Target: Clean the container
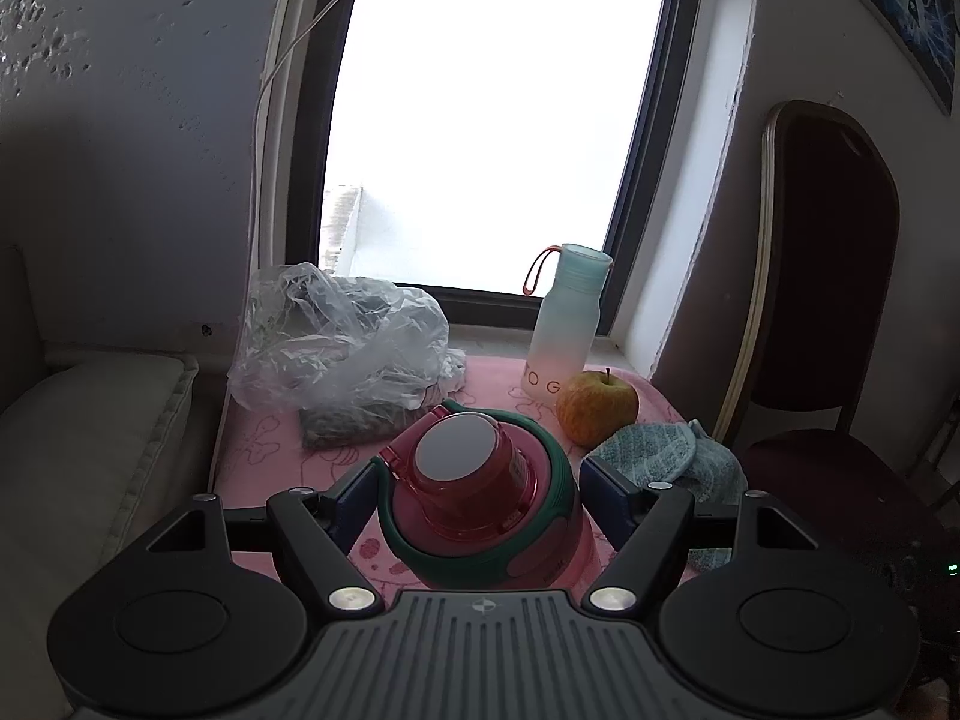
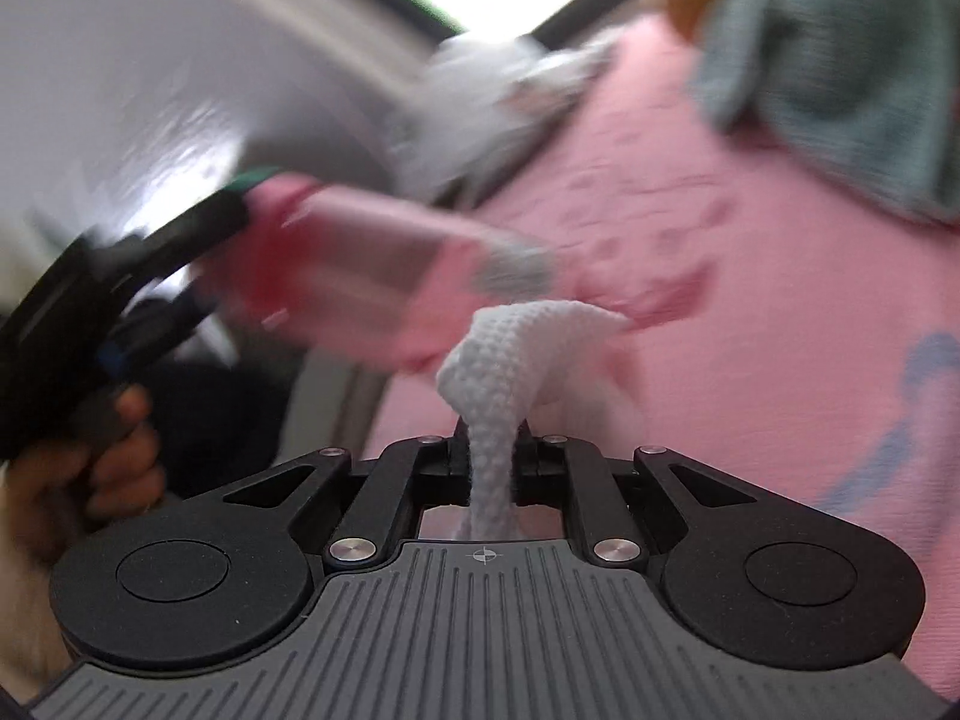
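Pink tablecloth (image 1: 264, 450) carries the pink bottle (image 1: 480, 498), standing between the spread left gripper (image 1: 480, 504). At its 3 o'clock, the right gripper (image 2: 489, 450) pinches a white cloth (image 2: 516, 348); steadying the bottle first should make wiping firmer.

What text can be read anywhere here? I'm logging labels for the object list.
"TO G": on the frosted mint-to-white gradient bottle; any further letters are hidden by the apple.
Red label on the pink plastic bottle with green band: too small to read.
Right wrist view: blurred, nothing legible.
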A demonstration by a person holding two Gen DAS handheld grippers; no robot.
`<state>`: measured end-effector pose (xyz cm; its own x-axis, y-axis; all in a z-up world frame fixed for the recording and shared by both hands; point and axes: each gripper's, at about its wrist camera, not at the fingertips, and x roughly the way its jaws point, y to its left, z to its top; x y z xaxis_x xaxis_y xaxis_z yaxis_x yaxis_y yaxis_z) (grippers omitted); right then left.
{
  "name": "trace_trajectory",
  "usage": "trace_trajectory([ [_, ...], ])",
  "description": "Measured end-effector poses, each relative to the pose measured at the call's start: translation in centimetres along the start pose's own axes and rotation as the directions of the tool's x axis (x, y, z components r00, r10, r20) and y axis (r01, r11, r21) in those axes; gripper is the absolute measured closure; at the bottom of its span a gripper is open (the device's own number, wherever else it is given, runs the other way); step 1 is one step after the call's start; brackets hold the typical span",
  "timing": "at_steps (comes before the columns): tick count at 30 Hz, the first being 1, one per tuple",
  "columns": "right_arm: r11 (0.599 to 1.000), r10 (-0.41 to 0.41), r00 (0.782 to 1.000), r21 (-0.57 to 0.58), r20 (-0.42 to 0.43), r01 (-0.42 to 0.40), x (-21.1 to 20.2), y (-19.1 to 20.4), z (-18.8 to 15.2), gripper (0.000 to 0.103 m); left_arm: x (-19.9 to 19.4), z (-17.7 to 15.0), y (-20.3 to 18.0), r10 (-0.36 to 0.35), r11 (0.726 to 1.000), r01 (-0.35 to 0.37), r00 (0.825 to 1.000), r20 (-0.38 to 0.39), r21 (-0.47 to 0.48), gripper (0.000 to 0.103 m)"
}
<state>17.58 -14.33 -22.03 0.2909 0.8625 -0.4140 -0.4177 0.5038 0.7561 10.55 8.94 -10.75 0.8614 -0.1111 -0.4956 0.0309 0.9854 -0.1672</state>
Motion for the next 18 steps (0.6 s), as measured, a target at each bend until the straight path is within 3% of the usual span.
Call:
trace_trajectory([
  [3, 0.993, 0.090, 0.996, -0.078, 0.029, -0.087, -0.9, 1.8, 0.6, 0.089, -0.1, 0.1, 0.1, -0.001, 1.000, 0.001, 1.000, -0.005, -0.006, 0.031],
  [5, 0.993, 0.028, 0.994, -0.117, 0.101, -0.016, -2.0, 2.2, 1.5, 0.089, 0.0, 0.1, 0.3, -0.001, 1.000, 0.001, 1.000, -0.008, -0.015, 0.031],
  [8, 0.986, -0.133, 0.972, -0.075, 0.194, 0.150, -2.7, 1.0, 2.5, 0.089, -0.1, 0.1, 0.2, 0.002, 1.000, -0.002, 1.000, -0.006, -0.014, 0.031],
  [15, 0.978, -0.206, 0.972, 0.034, 0.113, 0.204, -1.6, -2.1, 0.9, 0.089, 0.0, 0.1, -0.3, 0.009, 1.000, -0.009, 1.000, -0.001, 0.007, 0.031],
  [18, 0.976, -0.218, 0.974, -0.003, 0.067, 0.218, -1.1, -2.0, 0.4, 0.089, 0.0, 0.2, -0.7, 0.011, 1.000, -0.011, 1.000, 0.000, 0.021, 0.031],
])
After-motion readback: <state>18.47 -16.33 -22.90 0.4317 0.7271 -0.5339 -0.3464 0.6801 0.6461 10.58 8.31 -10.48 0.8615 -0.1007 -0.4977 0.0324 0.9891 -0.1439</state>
